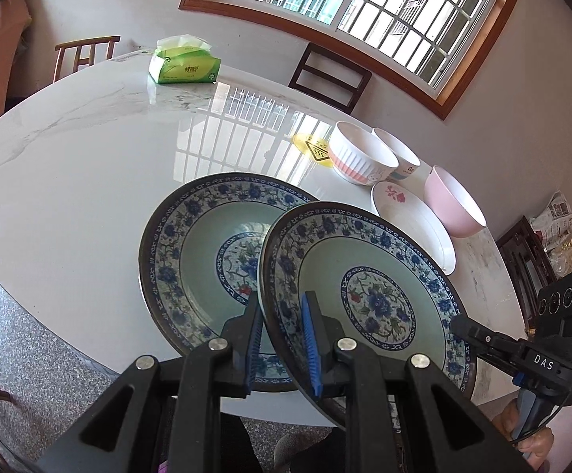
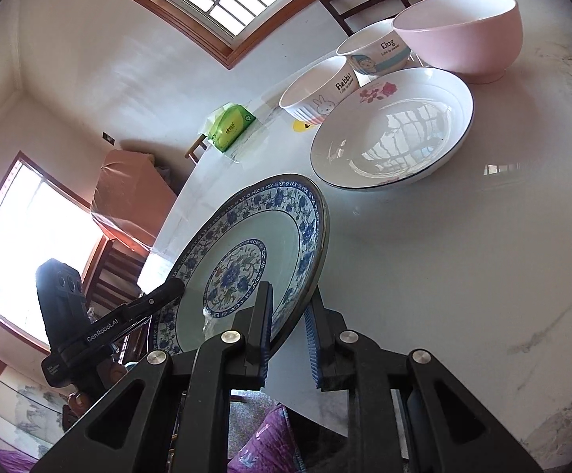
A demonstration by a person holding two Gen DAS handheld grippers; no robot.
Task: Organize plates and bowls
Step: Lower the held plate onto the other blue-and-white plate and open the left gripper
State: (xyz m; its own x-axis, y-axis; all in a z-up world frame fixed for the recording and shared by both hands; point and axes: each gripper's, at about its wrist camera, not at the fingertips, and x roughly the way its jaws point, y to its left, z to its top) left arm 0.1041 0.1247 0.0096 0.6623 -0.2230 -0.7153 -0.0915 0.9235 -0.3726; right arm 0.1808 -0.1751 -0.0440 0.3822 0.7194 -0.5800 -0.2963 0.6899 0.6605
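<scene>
I hold a blue-and-white floral plate (image 1: pixel 376 299) tilted above the white table, gripped from both sides. My left gripper (image 1: pixel 282 335) is shut on its near-left rim. My right gripper (image 2: pixel 287 323) is shut on its opposite rim (image 2: pixel 246 252); that gripper shows in the left wrist view (image 1: pixel 463 325). A second matching floral plate (image 1: pixel 203 252) lies flat on the table, partly under the held one. A white rose plate (image 2: pixel 392 138), a rabbit bowl (image 2: pixel 317 94), a dog bowl (image 2: pixel 376 51) and a pink bowl (image 2: pixel 463 27) stand beyond.
A green tissue pack (image 1: pixel 185 65) lies at the table's far side. A yellow warning sticker (image 1: pixel 313 149) is on the table (image 1: pixel 88 157) by the rabbit bowl. Wooden chairs (image 1: pixel 329 79) stand around the table, under a window.
</scene>
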